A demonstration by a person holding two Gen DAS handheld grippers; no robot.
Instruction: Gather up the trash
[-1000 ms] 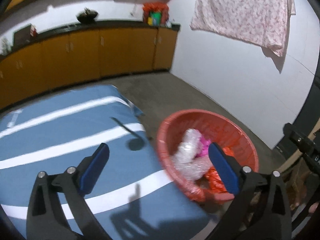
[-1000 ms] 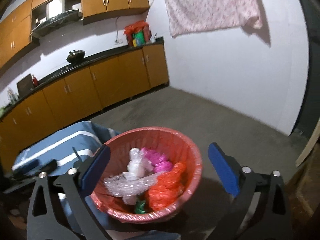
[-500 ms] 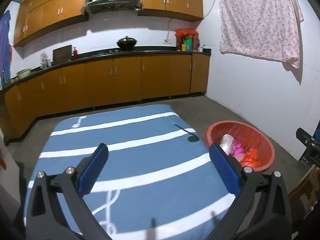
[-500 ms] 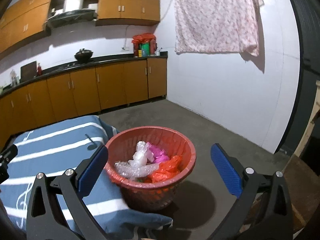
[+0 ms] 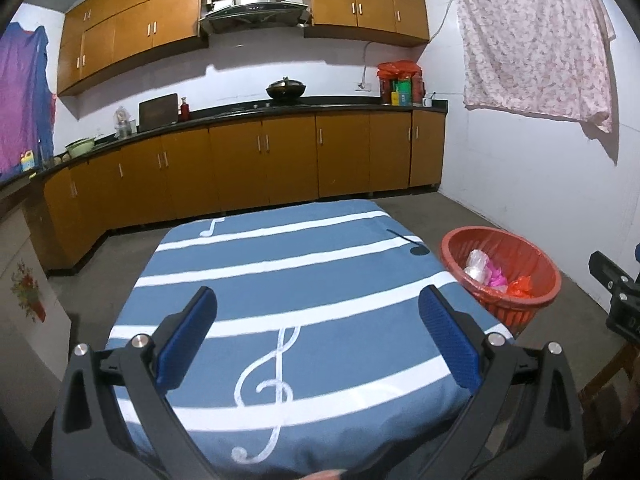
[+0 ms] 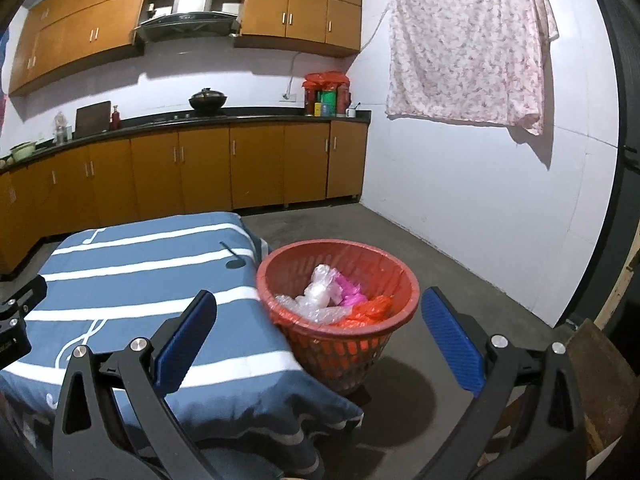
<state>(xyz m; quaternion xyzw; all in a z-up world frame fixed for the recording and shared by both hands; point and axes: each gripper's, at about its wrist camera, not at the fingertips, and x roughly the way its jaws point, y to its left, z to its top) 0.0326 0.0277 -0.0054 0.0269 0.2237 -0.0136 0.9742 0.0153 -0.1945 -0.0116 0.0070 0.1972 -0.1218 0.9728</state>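
A kitchen with orange-brown cabinets [image 5: 280, 160] and a dark counter runs along the back wall, and a flowered cloth [image 6: 468, 48] hangs on the white side wall. In front stands a worktop under a blue cloth [image 5: 288, 280] with white stripes and music notes; no loose scraps show on it in either view. Just beside its right edge, on the concrete floor, sits the red basket [image 6: 396, 320], touching the hanging cloth edge. Inside lies the trash [image 6: 324, 300]: clear bubble wrap, a pink piece and orange-red plastic.

The left claw [image 5: 318, 338] hangs above the near end of the worktop with its jaws wide apart and nothing between them. The right claw [image 6: 320, 338] is likewise spread and empty, pointing at the basket.

Judging by this, the collecting looks finished or nearly so. A careful sweep over the cloth and the floor around the basket would confirm nothing is left; if a scrap turns up, pinch it at a bunched fold and release it well inside the rim.
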